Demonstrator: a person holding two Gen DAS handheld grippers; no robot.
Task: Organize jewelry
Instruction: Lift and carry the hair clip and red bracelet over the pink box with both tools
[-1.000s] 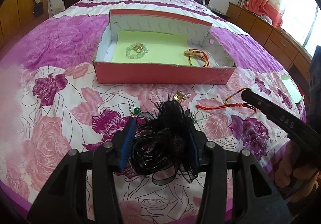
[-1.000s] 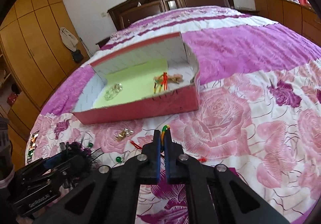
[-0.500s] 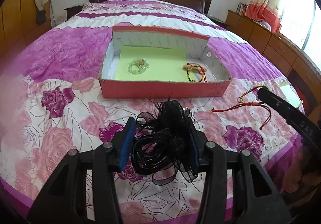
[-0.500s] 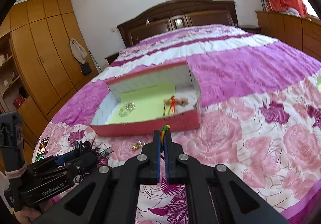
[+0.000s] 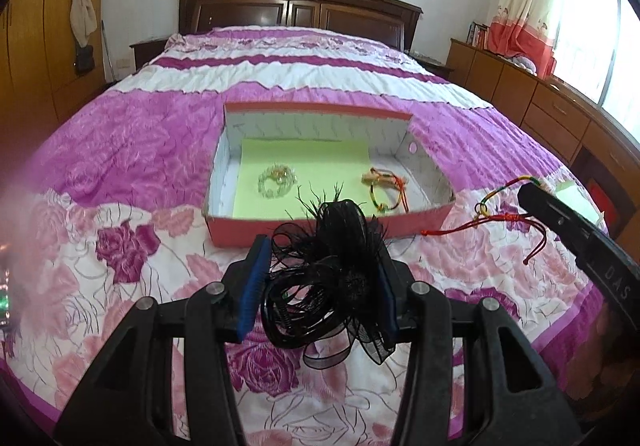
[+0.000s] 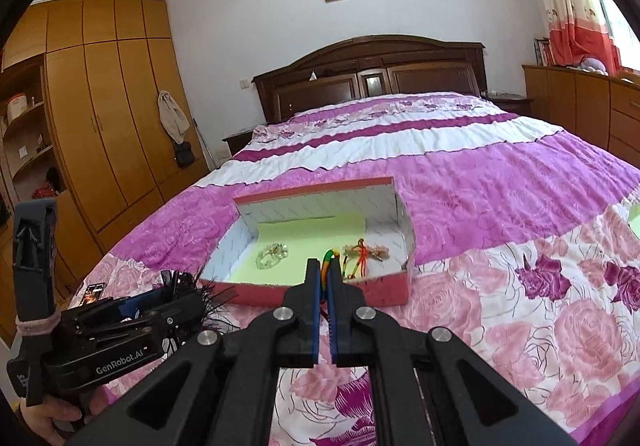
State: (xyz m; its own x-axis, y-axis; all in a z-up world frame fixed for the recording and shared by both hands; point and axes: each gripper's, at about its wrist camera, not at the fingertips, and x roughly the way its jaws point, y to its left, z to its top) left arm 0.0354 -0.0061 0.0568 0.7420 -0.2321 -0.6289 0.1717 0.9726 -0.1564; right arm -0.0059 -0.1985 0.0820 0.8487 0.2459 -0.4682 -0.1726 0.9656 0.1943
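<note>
Gripping a black feathered hair ornament (image 5: pixel 326 282) between its blue pads, the left gripper (image 5: pixel 320 286) hangs above the rose-patterned bedspread (image 5: pixel 132 286), just short of the near wall of the pink box (image 5: pixel 320 232). The jaws are clamped on the ornament's tangle of black loops and mesh, with thin feathers sticking up past the box's front rim.

The right gripper (image 6: pixel 325 310) has its jaws pressed nearly together on a red braided cord bracelet (image 5: pixel 490 222). In the right wrist view, only the green, yellow and red end of the cord (image 6: pixel 330 260) pokes out above the fingertips. In the left wrist view, the rest trails in the air off the gripper's tip, beyond the box's right end, with a loose red tail dangling toward the bedspread.

The box sits open on the bedspread, closer to the foot of the bed than to the dark wooden headboard (image 6: pixel 372 78). A sheet of pale green paper (image 5: pixel 304 166) lines its floor. On the paper's left part lies a clear bead bracelet (image 5: pixel 277 182); at the right end lies another multicoloured cord bracelet (image 5: pixel 386 190), partly off the paper onto the white floor.
</note>
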